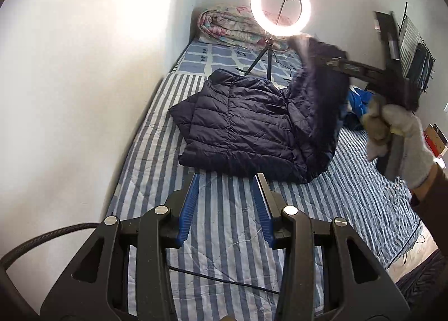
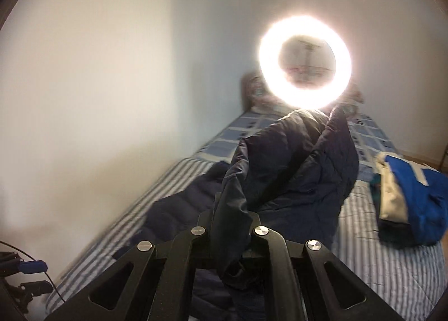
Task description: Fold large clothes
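A dark navy puffer jacket [image 1: 240,122] lies on the striped bed [image 1: 212,237], partly folded. My left gripper [image 1: 227,178] is open and empty, just in front of the jacket's near hem. My right gripper [image 1: 333,64] is shut on the jacket's right side and lifts it high above the bed; a gloved hand [image 1: 397,136] holds it. In the right wrist view the jacket fabric [image 2: 280,175] hangs from between the shut fingers of the right gripper [image 2: 231,209] and hides their tips.
A lit ring light on a tripod [image 1: 280,10] stands on the bed behind the jacket. A rolled floral quilt [image 1: 229,27] lies at the headboard. A blue and cream garment [image 2: 411,203] lies at the bed's right. A white wall [image 1: 84,69] runs along the left.
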### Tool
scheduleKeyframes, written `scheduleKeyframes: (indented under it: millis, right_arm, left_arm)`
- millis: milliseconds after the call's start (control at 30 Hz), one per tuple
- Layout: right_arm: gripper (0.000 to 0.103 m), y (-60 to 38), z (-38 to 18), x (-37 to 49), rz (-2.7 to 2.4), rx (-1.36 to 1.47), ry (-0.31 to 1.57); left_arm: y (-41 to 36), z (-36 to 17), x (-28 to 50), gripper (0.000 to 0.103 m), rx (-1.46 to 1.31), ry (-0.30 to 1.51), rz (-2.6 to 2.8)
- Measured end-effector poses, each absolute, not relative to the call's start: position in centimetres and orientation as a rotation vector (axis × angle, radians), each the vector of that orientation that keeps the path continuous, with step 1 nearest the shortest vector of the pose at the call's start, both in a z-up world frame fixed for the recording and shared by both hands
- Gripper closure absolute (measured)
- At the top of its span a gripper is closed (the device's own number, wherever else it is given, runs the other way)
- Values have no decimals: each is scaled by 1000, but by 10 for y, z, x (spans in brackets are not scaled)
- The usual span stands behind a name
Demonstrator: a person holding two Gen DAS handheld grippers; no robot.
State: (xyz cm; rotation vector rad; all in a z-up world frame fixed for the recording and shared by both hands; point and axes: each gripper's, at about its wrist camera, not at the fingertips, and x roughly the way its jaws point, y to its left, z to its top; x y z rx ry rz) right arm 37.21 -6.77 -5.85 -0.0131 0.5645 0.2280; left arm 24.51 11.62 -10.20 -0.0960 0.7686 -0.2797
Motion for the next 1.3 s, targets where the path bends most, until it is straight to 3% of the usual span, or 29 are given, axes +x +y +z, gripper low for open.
scheduleKeyframes:
  millis: [400, 800, 900, 967, 1300]
  right_arm:
    - [100, 58, -167, 416, 460, -87, 784]
    - [100, 74, -232, 456, 544, -2, 950]
    - [87, 60, -233, 458, 611, 69, 981]
    - [66, 47, -220, 452, 669, 128, 966]
    - [61, -84, -151, 419, 568, 221, 770]
  left_arm:
    - [133, -97, 240, 63, -120, 741, -255]
    - [137, -101, 247, 63, -137, 748, -234]
    - [135, -102, 248, 63, -138, 753, -237]
    - [131, -103, 250, 63, -132, 759, -241]
    - [100, -111, 295, 63, -66, 782, -256]
